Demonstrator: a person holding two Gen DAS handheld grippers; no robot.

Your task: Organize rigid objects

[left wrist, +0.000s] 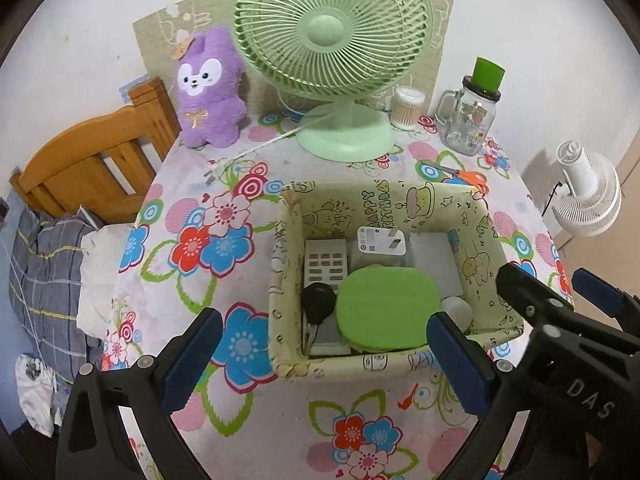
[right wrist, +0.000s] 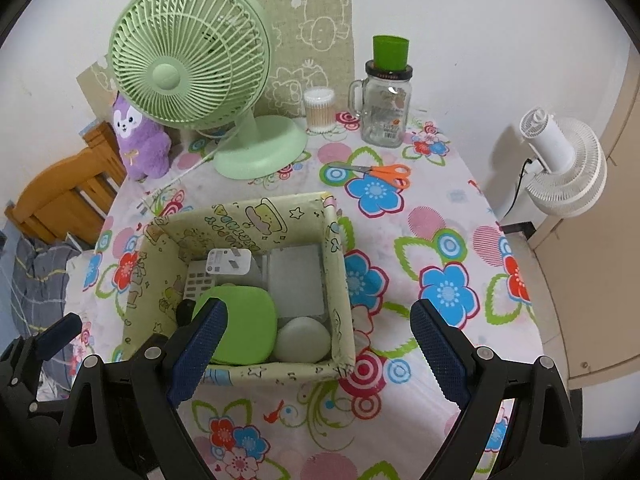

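Note:
A pale green paper-covered box (left wrist: 476, 236) (right wrist: 336, 280) stands on the flowered table. It holds a green lid (left wrist: 388, 308) (right wrist: 244, 324), a white remote (left wrist: 324, 260) (right wrist: 198, 280), a black key fob (left wrist: 318, 302), a white charger (left wrist: 384, 240) (right wrist: 228, 262), a grey flat case (right wrist: 296, 276) and a pale round object (right wrist: 302, 340). My left gripper (left wrist: 324, 356) is open and empty, just in front of the box. My right gripper (right wrist: 316, 352) is open and empty over the box's near right corner. Orange scissors (left wrist: 468, 176) (right wrist: 380, 172) lie behind the box.
A green desk fan (left wrist: 332, 48) (right wrist: 200, 76), purple plush (left wrist: 210, 88) (right wrist: 138, 140), cotton swab tub (left wrist: 408, 106) (right wrist: 319, 108) and glass jar with green cup (left wrist: 474, 116) (right wrist: 386, 104) stand at the back. A wooden chair (left wrist: 92, 164) is left; a white fan (right wrist: 560, 164) right.

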